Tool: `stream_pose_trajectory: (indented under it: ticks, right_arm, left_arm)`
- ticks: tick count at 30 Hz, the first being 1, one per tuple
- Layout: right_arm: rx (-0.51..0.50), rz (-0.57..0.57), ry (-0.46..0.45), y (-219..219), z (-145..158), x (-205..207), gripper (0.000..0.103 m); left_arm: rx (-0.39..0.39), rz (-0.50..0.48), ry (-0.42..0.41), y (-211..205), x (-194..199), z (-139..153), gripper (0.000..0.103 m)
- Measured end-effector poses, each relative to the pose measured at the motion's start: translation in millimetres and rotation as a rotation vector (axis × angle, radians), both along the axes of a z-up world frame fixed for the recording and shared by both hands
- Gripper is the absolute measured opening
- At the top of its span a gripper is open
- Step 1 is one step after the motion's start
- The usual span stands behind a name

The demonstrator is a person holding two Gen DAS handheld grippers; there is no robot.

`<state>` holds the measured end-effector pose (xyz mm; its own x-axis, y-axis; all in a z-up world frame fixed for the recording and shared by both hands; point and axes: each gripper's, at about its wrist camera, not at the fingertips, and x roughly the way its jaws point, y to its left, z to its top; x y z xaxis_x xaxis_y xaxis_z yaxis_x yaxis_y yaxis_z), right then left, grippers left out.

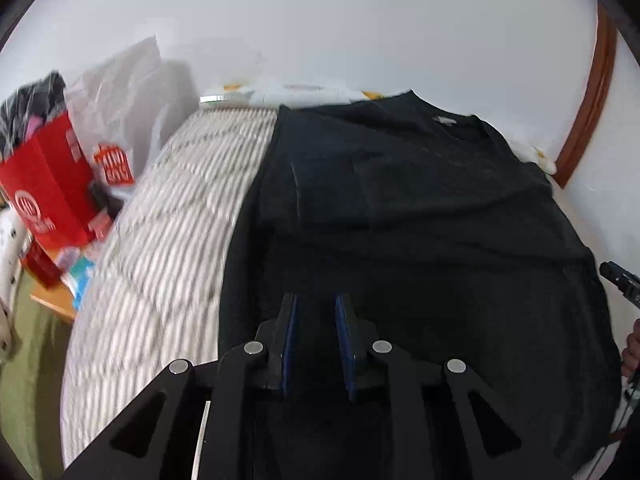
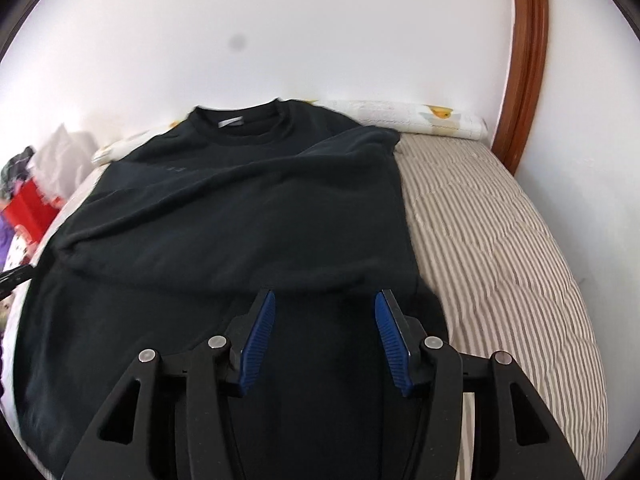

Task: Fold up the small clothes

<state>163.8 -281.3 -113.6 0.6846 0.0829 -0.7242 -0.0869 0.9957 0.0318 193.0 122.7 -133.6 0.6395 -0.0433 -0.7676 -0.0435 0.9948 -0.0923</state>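
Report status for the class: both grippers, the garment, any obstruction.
Left gripper open, empty. Right gripper open, empty. Black cotton T-shirt on striped bed quilt, sides folded in. Nothing obstructing.

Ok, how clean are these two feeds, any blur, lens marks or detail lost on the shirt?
Left wrist view: motion blur smears the red box and striped bedcover; the black T-shirt reads nearly featureless. Right wrist view: sharper, the shirt's folds show, a dark smudge sits on the white wall, and fisheye bends the wooden frame. Both views: soft, even light, no glare.
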Motion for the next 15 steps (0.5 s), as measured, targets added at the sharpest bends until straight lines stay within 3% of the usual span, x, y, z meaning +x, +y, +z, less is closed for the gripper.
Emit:
stream_pose_trajectory:
  ticks: [3, 9, 11, 13, 15]
  right_arm:
    - [-0.027, -0.009, -0.009, 4, -1, -22, 0.052]
    - [-0.037, -0.051, 0.075, -9, -18, -47, 0.052]
    - [-0.059, -0.100, 0.092, -18, -24, -55, 0.053]
    - [-0.045, -0.130, 0.106, -25, -30, -60, 0.059]
    - [-0.022, -0.144, 0.129, -32, -36, -64, 0.064]
  left_arm:
    - [0.028, 0.003, 0.010, -1, -22, -6, 0.018]
    - [0.045, 0.034, 0.026, 7, -55, -14, 0.019]
    - [0.016, 0.042, 0.031, 14, -66, -19, 0.026]
    - [-0.001, 0.039, 0.036, 18, -73, -24, 0.043]
    - [0.004, 0.039, 0.040, 20, -79, -27, 0.044]
